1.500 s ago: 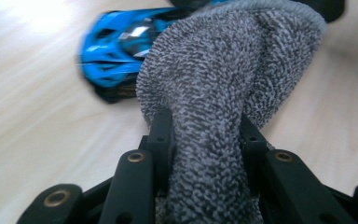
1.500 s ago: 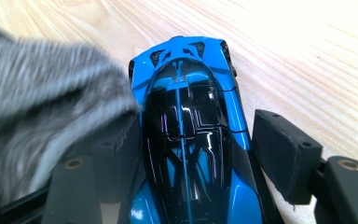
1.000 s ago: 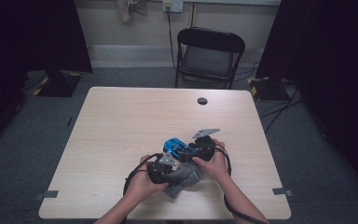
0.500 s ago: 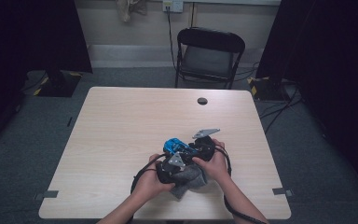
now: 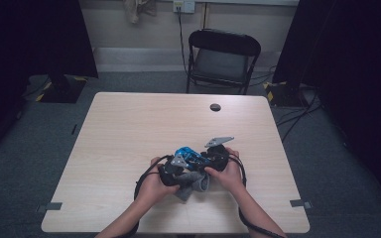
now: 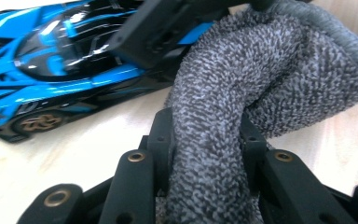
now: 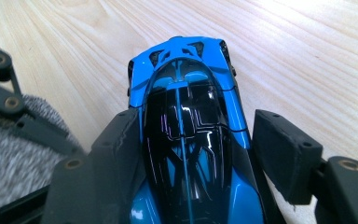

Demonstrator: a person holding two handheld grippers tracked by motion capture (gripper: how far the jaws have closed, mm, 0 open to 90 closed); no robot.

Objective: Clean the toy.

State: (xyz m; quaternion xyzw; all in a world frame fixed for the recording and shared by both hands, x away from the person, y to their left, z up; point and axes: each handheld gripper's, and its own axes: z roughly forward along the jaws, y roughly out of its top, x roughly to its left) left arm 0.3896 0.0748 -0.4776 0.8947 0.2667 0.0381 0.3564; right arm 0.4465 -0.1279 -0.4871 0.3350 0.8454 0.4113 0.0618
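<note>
The left hand-held gripper [image 6: 205, 154] pinches a bunched grey cloth [image 6: 261, 79] and has just slid inward toward the blue toy car [image 7: 186, 135], low centre of the counter [image 5: 129, 129]. The right hand-held gripper [image 7: 196, 149] straddles the car; I cannot tell whether it squeezes. Wiping looks imminent.

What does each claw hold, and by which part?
Left claw grips the grey cloth by a bunched fold. Right claw straddles the blue toy car at its sides; right pad seems apart.
</note>
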